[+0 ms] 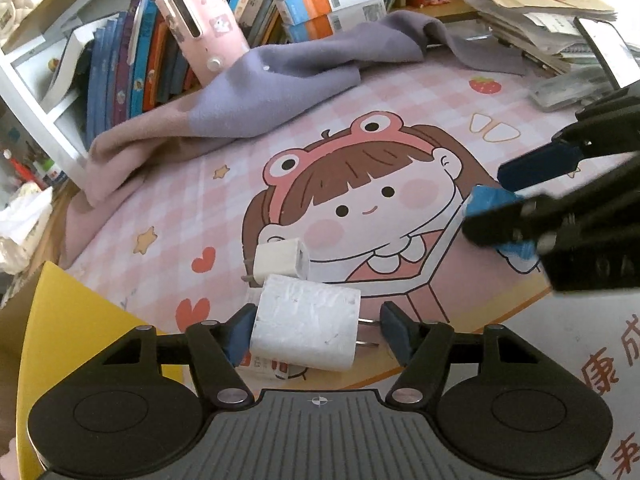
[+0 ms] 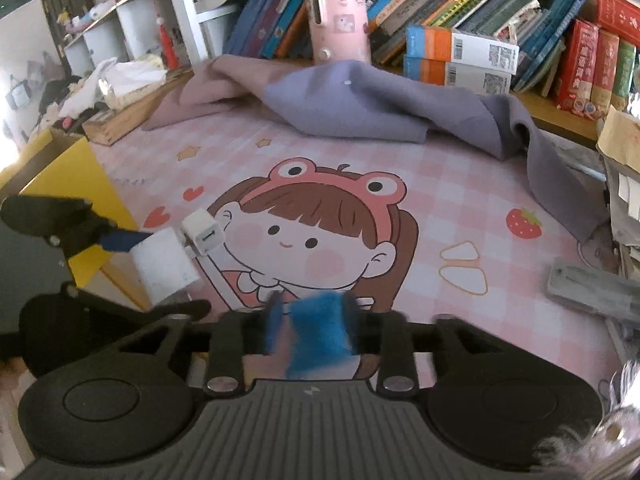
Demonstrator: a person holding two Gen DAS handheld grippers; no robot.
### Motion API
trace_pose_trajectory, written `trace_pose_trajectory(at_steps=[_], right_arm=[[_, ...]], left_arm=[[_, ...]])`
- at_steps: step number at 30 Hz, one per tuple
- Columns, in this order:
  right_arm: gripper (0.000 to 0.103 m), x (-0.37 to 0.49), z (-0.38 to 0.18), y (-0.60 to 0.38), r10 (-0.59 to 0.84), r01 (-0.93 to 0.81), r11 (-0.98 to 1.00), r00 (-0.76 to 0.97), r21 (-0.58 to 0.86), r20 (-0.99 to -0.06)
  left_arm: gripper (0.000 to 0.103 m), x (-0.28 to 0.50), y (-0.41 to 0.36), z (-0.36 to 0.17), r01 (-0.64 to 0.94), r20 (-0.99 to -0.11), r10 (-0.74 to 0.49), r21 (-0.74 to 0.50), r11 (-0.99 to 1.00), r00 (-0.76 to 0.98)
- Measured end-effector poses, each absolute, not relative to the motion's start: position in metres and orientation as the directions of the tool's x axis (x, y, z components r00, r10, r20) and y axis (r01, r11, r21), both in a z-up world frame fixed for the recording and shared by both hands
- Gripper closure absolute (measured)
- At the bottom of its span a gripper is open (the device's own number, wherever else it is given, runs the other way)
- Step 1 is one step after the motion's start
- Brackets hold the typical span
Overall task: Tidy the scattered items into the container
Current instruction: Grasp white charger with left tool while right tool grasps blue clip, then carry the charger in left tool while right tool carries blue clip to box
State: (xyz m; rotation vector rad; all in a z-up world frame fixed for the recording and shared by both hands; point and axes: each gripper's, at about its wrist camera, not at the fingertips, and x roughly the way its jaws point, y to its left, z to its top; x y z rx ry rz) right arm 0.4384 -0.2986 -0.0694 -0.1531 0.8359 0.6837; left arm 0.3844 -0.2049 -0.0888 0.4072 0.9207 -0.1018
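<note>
A large white charger plug [image 1: 306,328] lies between the open fingers of my left gripper [image 1: 316,330], prongs to the right; only the left pad seems to touch it. A smaller white charger cube [image 1: 282,260] lies just beyond it on the pink cartoon mat [image 1: 200,200]. In the right wrist view the large plug [image 2: 164,270] and the cube [image 2: 202,234] show at left. My right gripper [image 2: 310,320] is around a blue packet [image 2: 320,332], blurred by motion; it also shows at right in the left wrist view [image 1: 496,216]. A yellow container [image 1: 60,320] stands at the mat's left edge.
A purple-grey cloth [image 1: 280,88] lies bunched at the back of the mat. Behind it stand rows of books [image 1: 132,64], a pink cup [image 1: 204,24] and orange-blue boxes [image 1: 332,4]. A paper stack [image 1: 540,20] and a grey flat case [image 2: 592,288] sit at right.
</note>
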Motion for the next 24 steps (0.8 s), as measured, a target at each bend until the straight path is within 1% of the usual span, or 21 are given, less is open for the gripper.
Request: trace_pose_trajectory(at_steps=[5, 8, 10, 12, 14, 24], right_arm=[[0.060, 0.431, -0.082, -0.287, 0.439, -0.643, 0.765, 0.481, 0.035, -0.759], [0.063, 0.429, -0.091, -0.285, 0.410, -0.645, 0.764, 0.485, 0.001, -0.772], [0.064, 0.429, -0.093, -0.288, 0.416, -0.638, 0.770, 0.487, 0.012, -0.768], [0.073, 0.428, -0.093, -0.288, 0.424, -0.640, 0.768, 0.488, 0.017, -0.763], [0.075, 0.428, -0.093, -0.287, 0.427, -0.640, 0.768, 0.486, 0.022, -0.763], [0.076, 0.408, -0.067, -0.304, 0.462, -0.599, 0.795, 0.489, 0.101, -0.739]], left_arm=[[0.037, 0.380, -0.206, -0.083, 0.255, -0.782, 0.058, 0.270, 0.928, 0.620], [0.037, 0.377, -0.205, -0.076, 0.250, -0.778, 0.042, 0.252, 0.935, 0.627], [0.037, 0.376, -0.204, -0.071, 0.246, -0.776, 0.032, 0.238, 0.940, 0.630], [0.037, 0.373, -0.203, -0.066, 0.240, -0.773, 0.025, 0.227, 0.944, 0.634], [0.037, 0.371, -0.203, -0.063, 0.236, -0.772, 0.020, 0.218, 0.947, 0.636], [0.037, 0.341, -0.200, -0.036, 0.248, -0.753, -0.058, 0.142, 0.958, 0.656]])
